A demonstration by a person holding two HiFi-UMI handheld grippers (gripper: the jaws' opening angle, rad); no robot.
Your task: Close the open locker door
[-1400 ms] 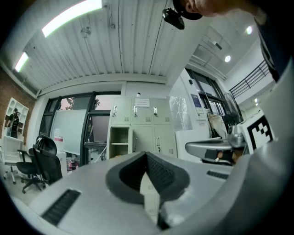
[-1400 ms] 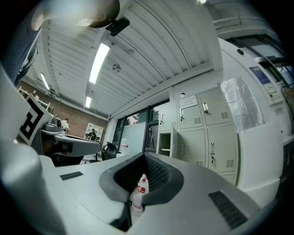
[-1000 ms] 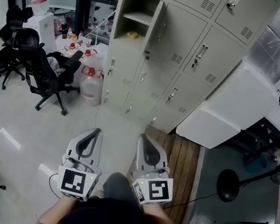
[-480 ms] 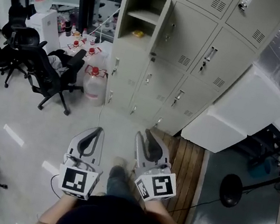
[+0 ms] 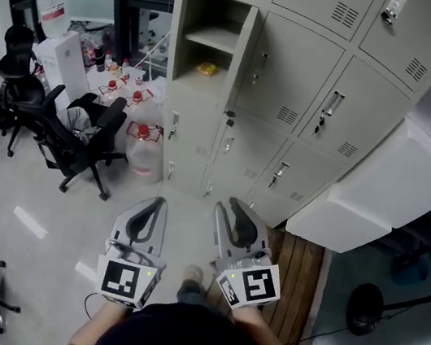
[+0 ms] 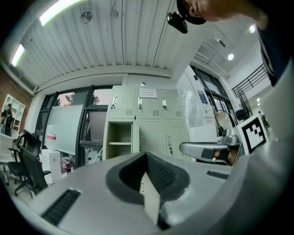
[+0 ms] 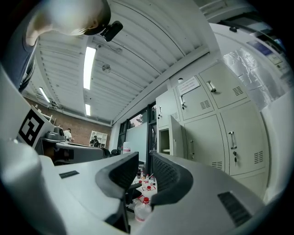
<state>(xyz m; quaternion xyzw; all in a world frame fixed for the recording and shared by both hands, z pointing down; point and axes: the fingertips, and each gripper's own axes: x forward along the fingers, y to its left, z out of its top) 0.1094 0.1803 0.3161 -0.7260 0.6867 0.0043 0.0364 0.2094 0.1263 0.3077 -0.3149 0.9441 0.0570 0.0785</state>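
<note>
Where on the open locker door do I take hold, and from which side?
Take the open locker door by its free vertical edge, the one nearest you. It stands edge-on out from the lockers, hinged at the right of its compartment, so come from its right and push left, I'd judge.

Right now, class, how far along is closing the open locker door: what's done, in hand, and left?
Done: nothing yet. The locker door stands open, edge-on beside its compartment. In hand: both grippers are short of the lockers. The left gripper is shut, and the right gripper has just been opening its jaws, nothing between them. Left: reach the door and swing it shut.
</note>
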